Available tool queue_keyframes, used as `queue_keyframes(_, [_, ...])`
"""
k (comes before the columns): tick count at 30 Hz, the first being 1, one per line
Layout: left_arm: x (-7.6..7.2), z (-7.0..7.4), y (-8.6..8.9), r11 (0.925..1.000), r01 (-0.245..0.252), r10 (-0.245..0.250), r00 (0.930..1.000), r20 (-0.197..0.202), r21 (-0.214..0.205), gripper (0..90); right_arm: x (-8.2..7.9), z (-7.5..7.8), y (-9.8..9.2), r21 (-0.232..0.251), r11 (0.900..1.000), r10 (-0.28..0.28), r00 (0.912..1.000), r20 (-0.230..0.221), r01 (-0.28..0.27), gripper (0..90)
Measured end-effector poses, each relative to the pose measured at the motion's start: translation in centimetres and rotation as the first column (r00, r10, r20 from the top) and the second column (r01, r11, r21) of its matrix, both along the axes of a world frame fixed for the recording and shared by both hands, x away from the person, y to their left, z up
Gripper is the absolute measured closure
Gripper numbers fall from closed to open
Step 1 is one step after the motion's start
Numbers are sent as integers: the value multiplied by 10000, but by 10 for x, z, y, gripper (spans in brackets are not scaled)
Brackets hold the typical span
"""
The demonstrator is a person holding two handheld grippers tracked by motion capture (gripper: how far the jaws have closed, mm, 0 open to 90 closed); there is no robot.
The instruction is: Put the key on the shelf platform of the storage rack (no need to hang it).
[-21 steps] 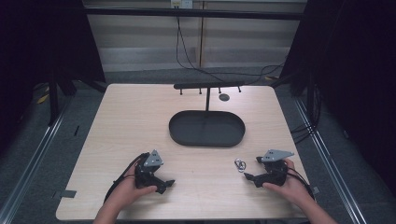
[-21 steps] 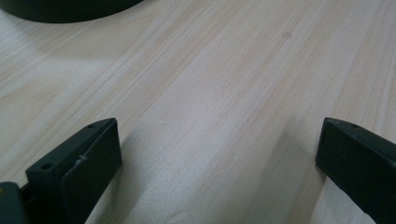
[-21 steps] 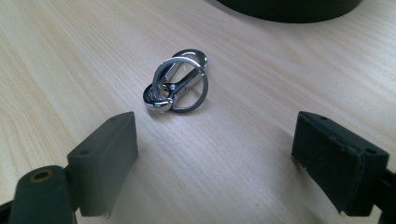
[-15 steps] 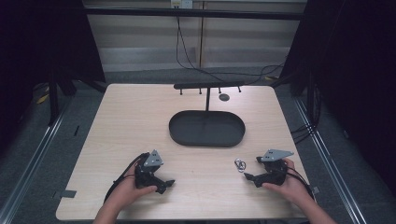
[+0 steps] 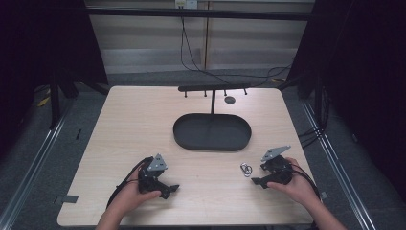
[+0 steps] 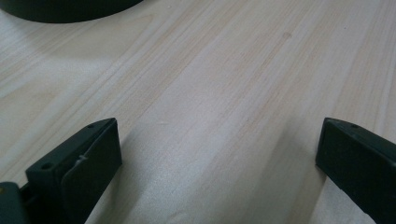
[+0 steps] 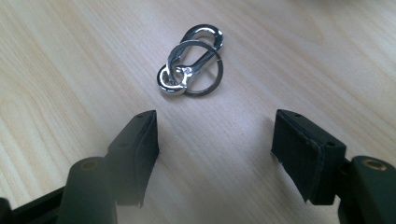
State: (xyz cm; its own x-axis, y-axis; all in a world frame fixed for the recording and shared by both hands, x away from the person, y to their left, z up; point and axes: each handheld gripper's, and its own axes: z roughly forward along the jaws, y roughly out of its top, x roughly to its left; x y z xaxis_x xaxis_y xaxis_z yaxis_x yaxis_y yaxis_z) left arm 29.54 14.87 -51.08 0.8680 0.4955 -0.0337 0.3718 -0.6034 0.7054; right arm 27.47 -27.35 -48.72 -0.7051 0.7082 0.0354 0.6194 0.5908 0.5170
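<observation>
- Right gripper (image 7: 215,140): jaws spread wide, nothing between them. In the high view (image 5: 256,181) it sits at the near right of the table (image 5: 124,124), held in the person's right hand (image 5: 294,184).
- Key clip (image 7: 190,60): a silver snap hook with a split ring threaded through it, flat on the wood. It lies just ahead of the right gripper's open jaws, a little toward its left jaw, not touching either. In the high view (image 5: 246,169) it shows as a small bright item just beyond the tips.
- Left gripper (image 6: 215,149): jaws spread wide over bare wood, holding nothing. High view (image 5: 167,189): near left of the table, in the left hand (image 5: 131,196), well apart from the clip.
- Stand (image 5: 212,132): dark oval base ahead of both grippers, with a thin post and a crossbar of small pegs beyond. An edge of the base appears ahead and to the left of the left gripper (image 6: 65,9).
- Change since the earlier pictures: very little. The right gripper has edged only slightly, and the clip and left gripper lie as before.
- Reading: the approach is settled and the jaws are lined up. The pick-up looks to be the step in hand, not yet made. The pegs are the likely destination.
</observation>
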Motion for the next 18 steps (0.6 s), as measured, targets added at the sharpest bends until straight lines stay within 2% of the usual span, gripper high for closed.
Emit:
queue_keyframes(1, [0,0,0,10000,-2,2,10000,0,-1,0,1,1,2,-154,9999,78,10000,-46,-79,326])
queue_keyframes(6, [0,0,0,10000,-2,2,10000,0,2,0,5,6,12,-213,9996,194,9995,-246,-200,346])
queue_keyframes(9, [0,0,0,10000,-21,21,10000,8,23,0,8,10,16,114,9999,-31,9990,-444,36,352])
queue_keyframes(11, [0,0,0,10000,-13,13,10000,12,28,0,11,12,20,131,9998,-114,9987,-502,121,360])
queue_keyframes(18, [0,0,0,10000,-11,11,10000,10,27,0,21,13,32,-257,9997,-81,9930,-1175,51,399])
